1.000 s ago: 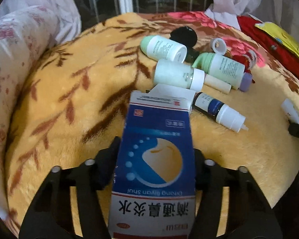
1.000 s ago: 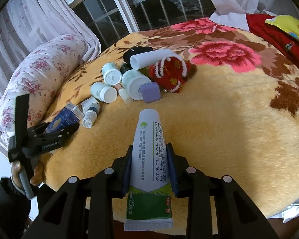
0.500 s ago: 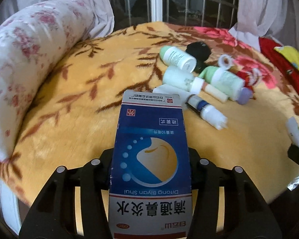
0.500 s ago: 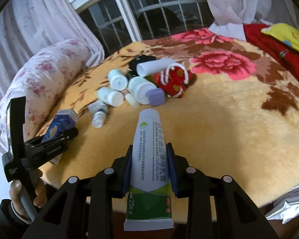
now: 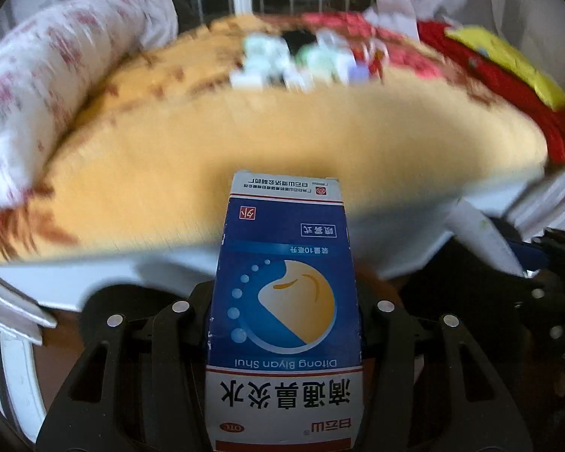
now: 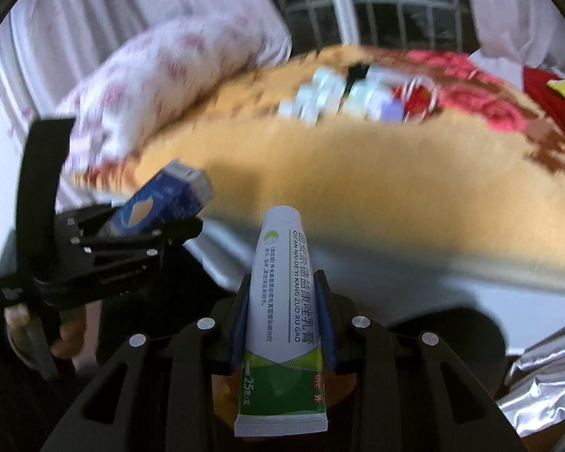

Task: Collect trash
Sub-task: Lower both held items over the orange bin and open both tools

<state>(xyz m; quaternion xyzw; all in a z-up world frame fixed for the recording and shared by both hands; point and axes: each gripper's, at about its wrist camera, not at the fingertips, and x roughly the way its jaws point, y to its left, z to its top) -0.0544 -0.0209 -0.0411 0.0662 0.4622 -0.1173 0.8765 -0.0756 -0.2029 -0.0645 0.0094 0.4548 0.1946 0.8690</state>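
A: Both views have pulled back since a second ago: the heap of small bottles, then mid-frame, is now a blurred cluster at the upper centre, and the bed's front edge crosses the middle of the frame.

B: Item one, left gripper?

A: Clamped on a blue-and-white medicine carton, lower centre of the left view. White flap on top, white band with upside-down black characters below, yellow-and-blue circle with white dots on the face. Its jaws closed a little further within that second, carton between them. In the right view the same carton juts up at mid-left.

B: Item two, right gripper?

A: Pinched tight on a white ointment tube, lower centre. Green logo near its rounded top, vertical print, green crimped end with "25" at the bottom.

B: Surroundings?

A: Orange plush blanket; floral pillow at upper left; barred window at top; a hand on the left gripper's handle, lower left.
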